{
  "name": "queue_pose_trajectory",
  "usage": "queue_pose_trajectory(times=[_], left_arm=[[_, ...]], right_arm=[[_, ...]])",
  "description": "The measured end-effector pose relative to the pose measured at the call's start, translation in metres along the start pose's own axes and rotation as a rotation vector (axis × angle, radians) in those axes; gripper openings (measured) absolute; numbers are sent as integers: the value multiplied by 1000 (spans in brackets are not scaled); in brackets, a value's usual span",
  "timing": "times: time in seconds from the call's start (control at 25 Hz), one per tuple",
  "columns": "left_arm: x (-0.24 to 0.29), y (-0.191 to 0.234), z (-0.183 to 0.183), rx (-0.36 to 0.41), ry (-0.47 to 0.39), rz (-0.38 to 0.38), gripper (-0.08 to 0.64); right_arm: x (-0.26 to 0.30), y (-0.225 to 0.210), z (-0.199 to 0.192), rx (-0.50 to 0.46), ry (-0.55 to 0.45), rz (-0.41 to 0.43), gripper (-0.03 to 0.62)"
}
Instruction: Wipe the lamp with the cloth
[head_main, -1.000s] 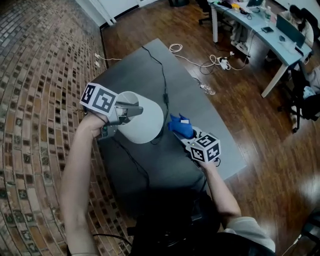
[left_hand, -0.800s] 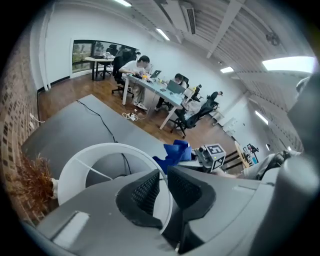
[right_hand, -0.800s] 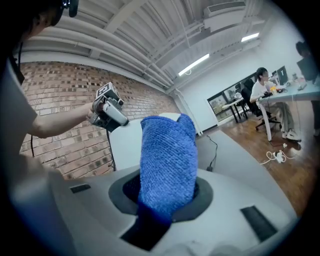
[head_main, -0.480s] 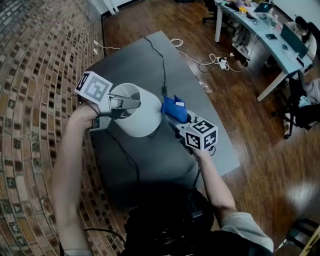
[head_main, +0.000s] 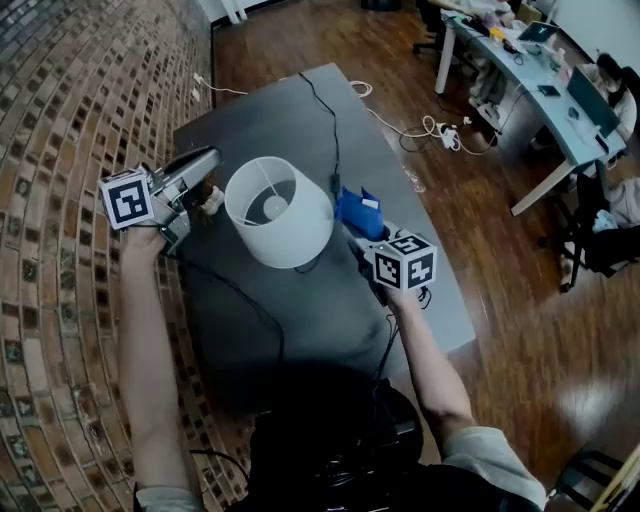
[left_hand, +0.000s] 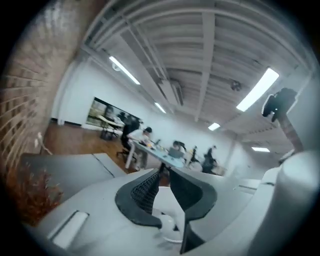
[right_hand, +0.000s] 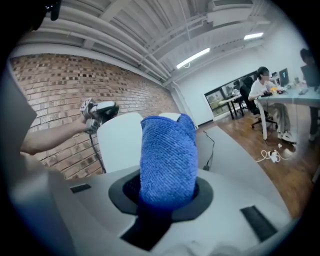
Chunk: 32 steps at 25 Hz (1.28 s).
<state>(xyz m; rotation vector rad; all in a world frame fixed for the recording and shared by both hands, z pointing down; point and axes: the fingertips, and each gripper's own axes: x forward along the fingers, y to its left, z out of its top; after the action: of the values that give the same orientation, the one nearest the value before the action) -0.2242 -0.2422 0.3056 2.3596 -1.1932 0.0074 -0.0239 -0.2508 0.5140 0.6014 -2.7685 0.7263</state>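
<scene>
The lamp's white shade (head_main: 278, 212) stands upright in the middle of the grey table (head_main: 300, 110); it also shows in the right gripper view (right_hand: 120, 142). My left gripper (head_main: 213, 158) hangs off to the shade's left, clear of it. Its jaws (left_hand: 164, 172) have just been opening and stand a narrow gap apart with nothing between them. My right gripper (head_main: 364, 230) is shut on a blue cloth (head_main: 356, 211), bunched up at the shade's right side. The cloth (right_hand: 167, 152) hides the fingertips. Whether it touches the shade I cannot tell.
The lamp's black cable (head_main: 326, 125) runs over the table to its far edge. White cables and a power strip (head_main: 440, 130) lie on the wood floor at the right. An office desk (head_main: 545, 95) with seated people stands beyond. Brick surface (head_main: 60, 150) lies at the left.
My left gripper has let go of the shade's rim and swung out to the left and upward. The right gripper has brought the blue cloth up close beside the shade.
</scene>
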Motion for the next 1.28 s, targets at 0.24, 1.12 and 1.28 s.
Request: queue_pose_trajectory(times=[0.24,1.12,1.28], left_arm=[[2,51,-66,-162,-283,-56,66],[-184,-57,-114,24,-872,-110,2],[-221,-60,-148,-135,-1003,-138,19]], right_arm=[[31,4,-14,73,61,30,103],[-45,-57,-2,-73,159,-61,107],[-109,-83,-120,-16,402,-131,110]])
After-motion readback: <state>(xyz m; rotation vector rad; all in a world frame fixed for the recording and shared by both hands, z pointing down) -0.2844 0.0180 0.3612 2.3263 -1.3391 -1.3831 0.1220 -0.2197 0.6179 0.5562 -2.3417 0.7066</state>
